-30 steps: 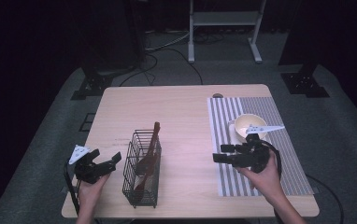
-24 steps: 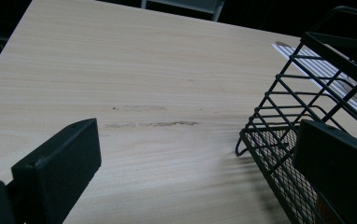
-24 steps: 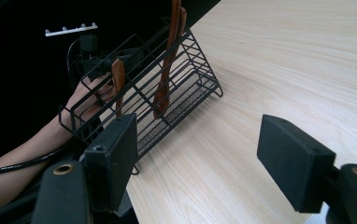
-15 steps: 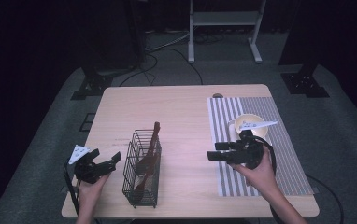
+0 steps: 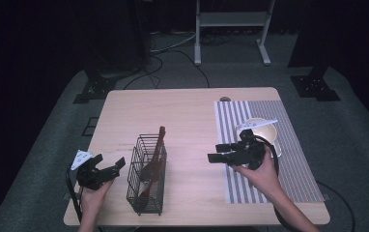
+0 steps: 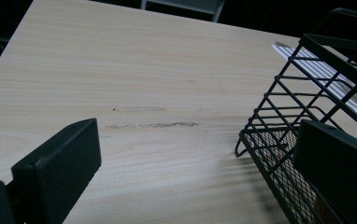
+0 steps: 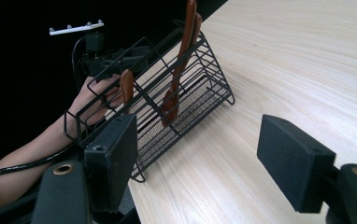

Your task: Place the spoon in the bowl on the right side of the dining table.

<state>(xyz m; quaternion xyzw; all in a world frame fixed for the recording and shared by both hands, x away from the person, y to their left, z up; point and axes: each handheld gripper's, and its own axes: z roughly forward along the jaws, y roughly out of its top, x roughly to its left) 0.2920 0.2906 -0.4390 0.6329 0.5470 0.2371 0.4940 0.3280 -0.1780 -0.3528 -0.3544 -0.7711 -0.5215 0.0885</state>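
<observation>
- While closing on the wire basket [image 5: 147, 174] from the striped mat [image 5: 289, 159], right hand-held gripper [image 5: 215, 153] now sits further left than a second ago, jaws wide open, empty.
- Left hand-held gripper [image 5: 110, 166] unmoved, open, just beside basket's left wall.
- Wooden spoons [image 7: 179, 65] standing in basket, mid worktop [image 5: 187, 111].
- Likely next: right grabs a spoon.
</observation>
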